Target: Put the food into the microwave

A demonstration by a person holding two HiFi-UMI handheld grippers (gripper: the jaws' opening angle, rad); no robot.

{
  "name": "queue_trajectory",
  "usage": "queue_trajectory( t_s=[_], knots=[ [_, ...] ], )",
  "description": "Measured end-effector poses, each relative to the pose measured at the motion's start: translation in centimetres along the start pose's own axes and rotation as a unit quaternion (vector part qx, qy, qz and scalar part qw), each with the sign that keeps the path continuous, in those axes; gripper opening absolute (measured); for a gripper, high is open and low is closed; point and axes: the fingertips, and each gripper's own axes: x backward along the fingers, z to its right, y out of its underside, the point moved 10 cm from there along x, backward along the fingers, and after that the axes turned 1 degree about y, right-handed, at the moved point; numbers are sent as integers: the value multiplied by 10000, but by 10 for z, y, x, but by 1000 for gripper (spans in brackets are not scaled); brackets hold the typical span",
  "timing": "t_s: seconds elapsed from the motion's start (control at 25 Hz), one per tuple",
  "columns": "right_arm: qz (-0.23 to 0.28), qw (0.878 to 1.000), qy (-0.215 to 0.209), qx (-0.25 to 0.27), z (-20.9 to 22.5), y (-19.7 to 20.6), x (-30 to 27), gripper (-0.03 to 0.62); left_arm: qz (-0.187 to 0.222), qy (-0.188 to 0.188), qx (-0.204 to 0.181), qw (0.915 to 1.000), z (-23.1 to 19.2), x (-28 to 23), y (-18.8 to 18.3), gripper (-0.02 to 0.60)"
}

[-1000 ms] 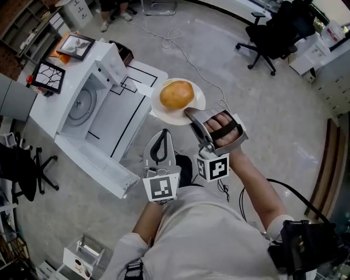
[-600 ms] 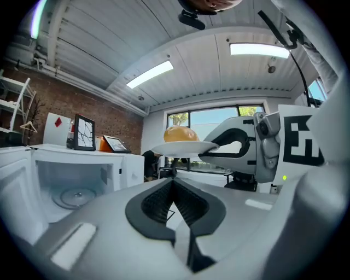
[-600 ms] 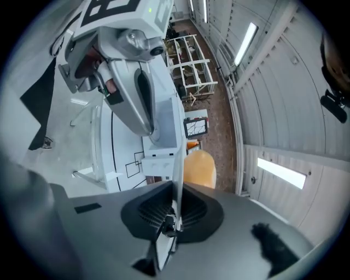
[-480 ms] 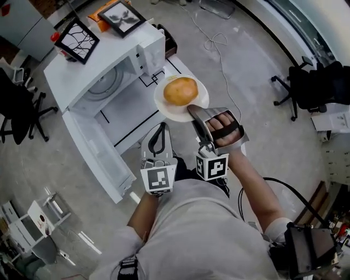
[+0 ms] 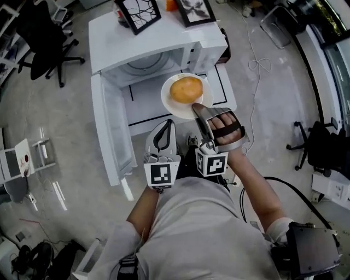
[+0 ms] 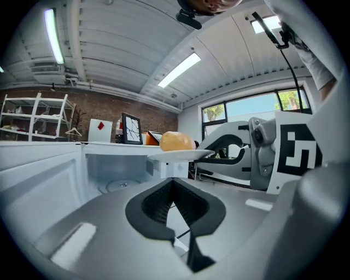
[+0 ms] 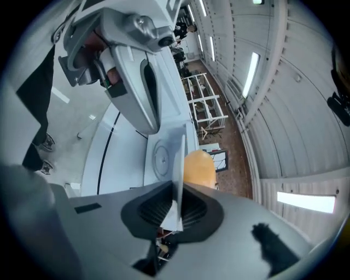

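A white microwave (image 5: 164, 41) is being seen from above, on a white surface marked with black lines (image 5: 146, 104). Its door (image 5: 109, 131) is hanging wide open at the microwave's left side, and the round turntable (image 5: 143, 64) is being exposed inside the cavity. Two framed pictures (image 5: 138, 12) are being displayed on top of the microwave.

A round orange-brown bun (image 5: 186, 89) is being carried on a white plate (image 5: 174, 105) just in front of the microwave's open mouth, outside the cavity and toward its right half. The plate is being gripped by the right gripper (image 5: 198, 111): its two ribbed jaws are being pressed nearly together onto the plate's near rim, one above and one below, with the plate's thin edge between the pads.

The left gripper (image 5: 165, 127) is being held in front of the microwave as well, beside the plate and nearer the door. Its jaws are being kept together at the tips and nothing is being held between them.

An office chair (image 5: 46, 33) is standing on the floor to the left of the microwave.
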Motion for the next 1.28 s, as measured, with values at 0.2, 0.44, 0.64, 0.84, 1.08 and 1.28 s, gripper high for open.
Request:
queue_trajectory(
  t_s=[0.2,0.44,0.64,0.84,1.08,1.28],
  knots=[
    [731,9972,-83,167,-2,9,-31,28,55,-847,-25,9964,-2,-16,8,8],
    [1305,9911,-85,242,-14,28,-63,28,81,-1587,-98,9873,4,-37,26,8],
    [1571,9873,-103,226,-20,29,-80,28,54,-1911,2,9816,4,-34,35,8],
    [1655,9856,-178,296,-24,24,-96,28,68,-2116,53,9773,-5,-32,46,8],
    [1525,9870,-353,376,-30,10,-126,28,-118,-2114,-14,9773,-21,-38,64,8],
    [1393,9883,-482,403,-28,-1,-153,28,-164,-1927,-14,9811,-30,-48,69,8]
  ],
)
